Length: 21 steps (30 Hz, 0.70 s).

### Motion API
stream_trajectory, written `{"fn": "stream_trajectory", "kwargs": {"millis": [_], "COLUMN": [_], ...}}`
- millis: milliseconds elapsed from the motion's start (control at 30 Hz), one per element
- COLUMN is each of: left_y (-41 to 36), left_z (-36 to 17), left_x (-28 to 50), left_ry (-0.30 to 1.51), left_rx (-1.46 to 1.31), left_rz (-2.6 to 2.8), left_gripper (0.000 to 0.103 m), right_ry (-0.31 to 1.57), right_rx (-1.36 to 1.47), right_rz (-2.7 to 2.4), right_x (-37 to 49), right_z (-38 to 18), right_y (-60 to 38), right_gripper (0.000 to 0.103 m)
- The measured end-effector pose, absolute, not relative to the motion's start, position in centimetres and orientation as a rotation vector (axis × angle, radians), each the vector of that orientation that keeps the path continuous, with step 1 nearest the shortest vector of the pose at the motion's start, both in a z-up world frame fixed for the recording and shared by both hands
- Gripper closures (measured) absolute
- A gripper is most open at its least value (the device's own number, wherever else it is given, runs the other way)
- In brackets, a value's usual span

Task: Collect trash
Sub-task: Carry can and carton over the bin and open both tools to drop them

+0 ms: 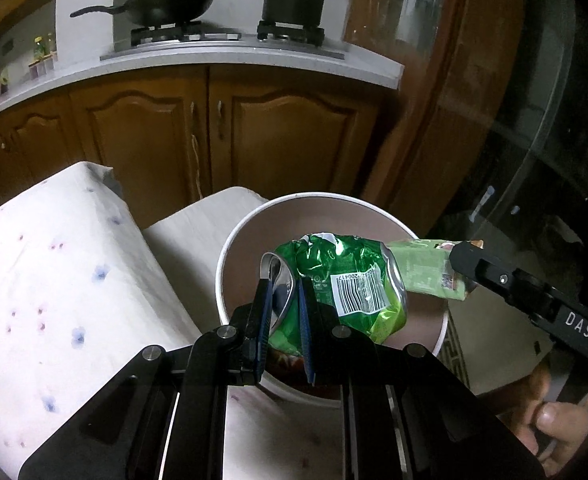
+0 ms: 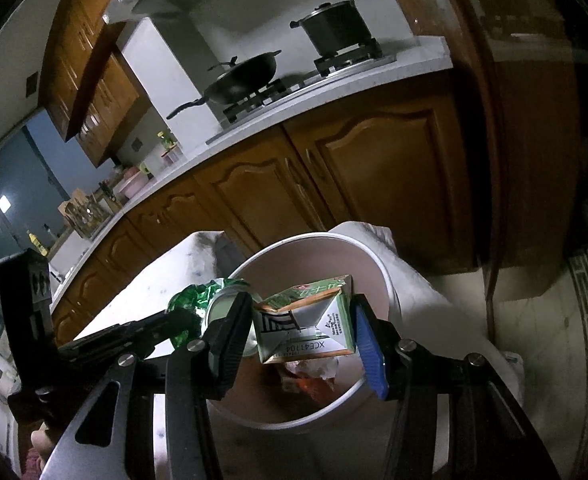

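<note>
A crushed green drink can hangs over the round white bin, pinched at its silver rim by my left gripper, which is shut on it. The same can shows in the right wrist view at the left of the bin. My right gripper is shut on a small green drink carton, held above the bin's opening. In the left wrist view this carton pokes in from the right beside the can. Crumpled trash lies at the bin's bottom.
A surface under a white flowered cloth lies left of the bin. Behind stand brown wooden cabinets under a white counter, with a wok and a pot on the stove. A hand holds the right tool.
</note>
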<state>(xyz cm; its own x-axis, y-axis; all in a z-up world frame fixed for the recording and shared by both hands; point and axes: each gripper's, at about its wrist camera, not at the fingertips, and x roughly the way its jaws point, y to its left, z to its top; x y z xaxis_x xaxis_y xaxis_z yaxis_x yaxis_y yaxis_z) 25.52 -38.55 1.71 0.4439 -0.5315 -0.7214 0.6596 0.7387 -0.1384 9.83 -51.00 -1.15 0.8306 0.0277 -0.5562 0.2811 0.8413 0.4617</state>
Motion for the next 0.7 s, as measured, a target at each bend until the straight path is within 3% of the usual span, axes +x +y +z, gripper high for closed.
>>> {"fn": "stream_trajectory", "kwargs": {"millis": [533, 600, 700], "left_y": [-39.1, -39.1, -38.7], "left_z": [1.1, 1.2, 1.4], "left_x": [26.0, 25.9, 25.7], "left_ry": [0.859, 0.86, 0.857], "left_rx": [0.184, 0.183, 0.172], "left_rz": [-0.742, -0.739, -0.731], "left_gripper": [0.09, 0.087, 0.075], "right_ry": [0.618, 0.618, 0.613], "right_rx": [0.603, 0.619, 0.623], "right_rz": [-0.144, -0.145, -0.15], "right_x": [10.9, 10.8, 10.5], "right_z": [-2.0, -2.1, -2.1], "right_y": [-51.8, -52.0, -52.1], "right_gripper": [0.049, 0.049, 0.049]}}
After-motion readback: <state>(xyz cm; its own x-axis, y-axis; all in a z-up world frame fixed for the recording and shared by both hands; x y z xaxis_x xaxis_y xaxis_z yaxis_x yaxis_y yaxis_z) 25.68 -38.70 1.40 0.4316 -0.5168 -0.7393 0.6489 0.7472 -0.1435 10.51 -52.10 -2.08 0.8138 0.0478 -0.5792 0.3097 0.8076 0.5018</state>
